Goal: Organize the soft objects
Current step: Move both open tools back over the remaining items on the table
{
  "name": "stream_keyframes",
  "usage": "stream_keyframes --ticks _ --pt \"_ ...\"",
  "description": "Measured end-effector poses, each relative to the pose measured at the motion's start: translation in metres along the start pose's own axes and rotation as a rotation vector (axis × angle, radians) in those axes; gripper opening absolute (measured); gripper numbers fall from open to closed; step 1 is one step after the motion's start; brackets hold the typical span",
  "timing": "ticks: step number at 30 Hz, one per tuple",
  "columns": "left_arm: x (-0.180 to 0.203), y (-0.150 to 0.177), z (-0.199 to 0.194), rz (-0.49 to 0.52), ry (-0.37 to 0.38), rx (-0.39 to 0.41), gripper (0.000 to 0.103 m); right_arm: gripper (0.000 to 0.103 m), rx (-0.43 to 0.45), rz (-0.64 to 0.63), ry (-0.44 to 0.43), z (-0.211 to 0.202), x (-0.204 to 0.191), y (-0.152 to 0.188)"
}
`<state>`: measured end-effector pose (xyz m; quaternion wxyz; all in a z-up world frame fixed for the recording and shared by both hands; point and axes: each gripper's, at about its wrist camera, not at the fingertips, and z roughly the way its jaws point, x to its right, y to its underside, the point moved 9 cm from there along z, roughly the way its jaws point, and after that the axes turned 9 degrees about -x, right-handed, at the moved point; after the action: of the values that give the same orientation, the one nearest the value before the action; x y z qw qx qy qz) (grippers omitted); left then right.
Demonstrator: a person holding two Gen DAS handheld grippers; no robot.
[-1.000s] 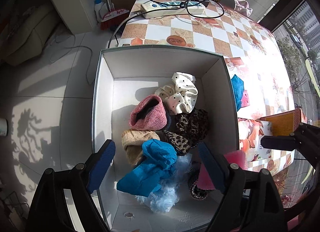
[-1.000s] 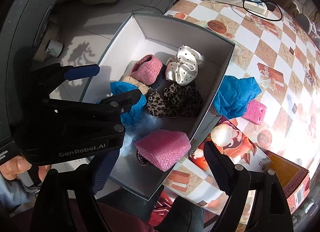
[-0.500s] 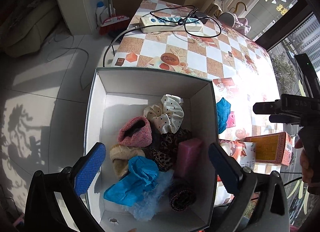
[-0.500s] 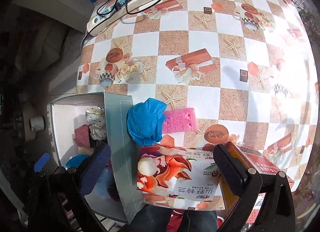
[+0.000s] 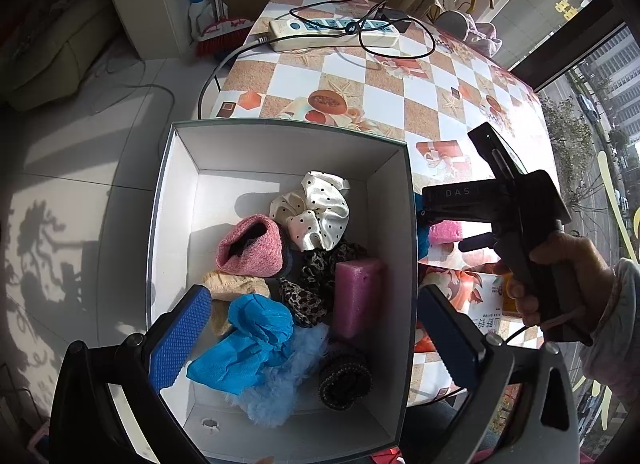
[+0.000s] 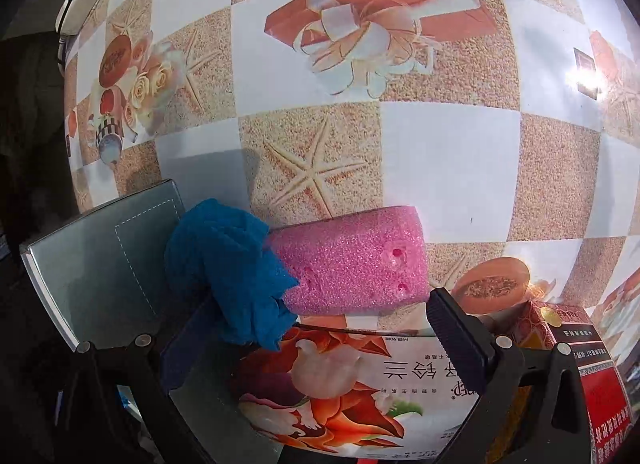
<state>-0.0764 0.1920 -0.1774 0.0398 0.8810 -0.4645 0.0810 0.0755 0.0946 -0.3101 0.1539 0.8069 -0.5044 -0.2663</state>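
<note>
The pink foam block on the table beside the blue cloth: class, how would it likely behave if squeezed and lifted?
The pink foam block looks porous and pitted, so it probably compresses easily and weighs little. Its grainy surface should resist slipping. Its flat underside makes rolling unlikely, though the blue cloth overlapping one end might drag along.

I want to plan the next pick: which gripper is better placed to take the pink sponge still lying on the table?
Right. The right gripper is open, low over the pink sponge; the left gripper hangs open above the box.
</note>
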Motion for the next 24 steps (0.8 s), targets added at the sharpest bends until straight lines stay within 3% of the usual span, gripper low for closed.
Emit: stream_keyframes --ticks 3,5,7,8,10,14,21,24 --pt "0.006 -0.002 -0.001 0.013 -0.005 0.000 0.103 0.103 0.039 0.056 0.090 -0.006 0.018 -0.010" --pt "0.010 -0.004 -0.002 0.022 -0.005 0.001 0.103 0.103 0.128 0.151 0.196 -0.029 0.046 -0.020" --pt "0.014 -0.006 -0.004 0.029 -0.002 0.004 0.103 0.103 0.236 0.307 0.237 -0.063 0.079 -0.024" --pt "0.016 -0.007 -0.004 0.034 0.000 0.006 0.103 0.103 0.287 0.378 0.198 -0.078 0.092 -0.022" --pt "0.021 -0.010 -0.005 0.048 0.006 0.011 0.103 0.103 0.364 0.451 0.022 -0.103 0.100 -0.017" --pt "0.041 -0.018 -0.007 0.091 0.031 0.007 0.103 0.103 0.398 0.438 -0.167 -0.129 0.094 0.009" --pt "0.096 -0.047 -0.011 0.191 0.066 0.006 0.103 0.103 0.382 0.386 -0.378 -0.162 0.094 0.072" --pt "0.131 -0.065 0.001 0.214 0.086 -0.020 0.103 0.103 0.372 0.354 -0.424 -0.176 0.101 0.088"
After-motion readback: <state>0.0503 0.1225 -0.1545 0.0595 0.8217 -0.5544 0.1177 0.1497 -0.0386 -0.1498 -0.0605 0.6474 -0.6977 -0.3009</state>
